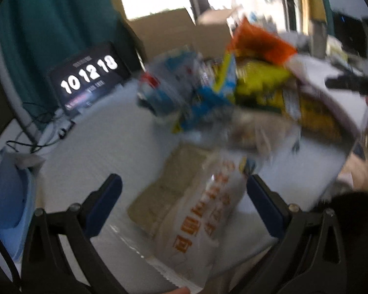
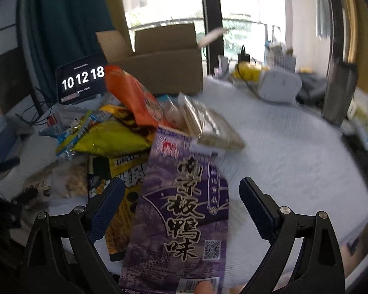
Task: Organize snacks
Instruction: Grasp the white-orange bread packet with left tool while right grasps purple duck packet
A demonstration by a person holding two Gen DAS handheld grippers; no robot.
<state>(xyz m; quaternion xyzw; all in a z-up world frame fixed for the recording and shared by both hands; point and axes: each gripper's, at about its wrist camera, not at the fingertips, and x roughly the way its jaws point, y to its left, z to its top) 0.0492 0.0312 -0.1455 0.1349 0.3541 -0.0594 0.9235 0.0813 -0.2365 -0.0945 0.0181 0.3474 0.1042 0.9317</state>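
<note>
In the blurred left wrist view my left gripper point(image 1: 184, 202) is open, and a white snack bag with orange lettering point(image 1: 203, 210) lies between its fingers on the white table. A person's fingertip point(image 1: 181, 290) shows at the bag's near end. Beyond it is a heap of snacks: blue-white packs point(image 1: 174, 85), a yellow bag point(image 1: 260, 78), an orange bag point(image 1: 257, 41). My right gripper point(image 2: 182, 205) is open too. A purple snack pack point(image 2: 181, 208) stands between its fingers without touching them, with a fingertip point(image 2: 203, 287) at its base. The orange bag point(image 2: 132, 95) and the yellow bag point(image 2: 110, 139) lie behind it.
An open cardboard box point(image 2: 164, 61) stands at the back of the table. A clock tablet point(image 2: 82, 80) with cables is at back left. A blue bin point(image 1: 5, 196) sits off the table's left. A white device point(image 2: 279, 85) and a metal flask point(image 2: 338, 90) stand at back right.
</note>
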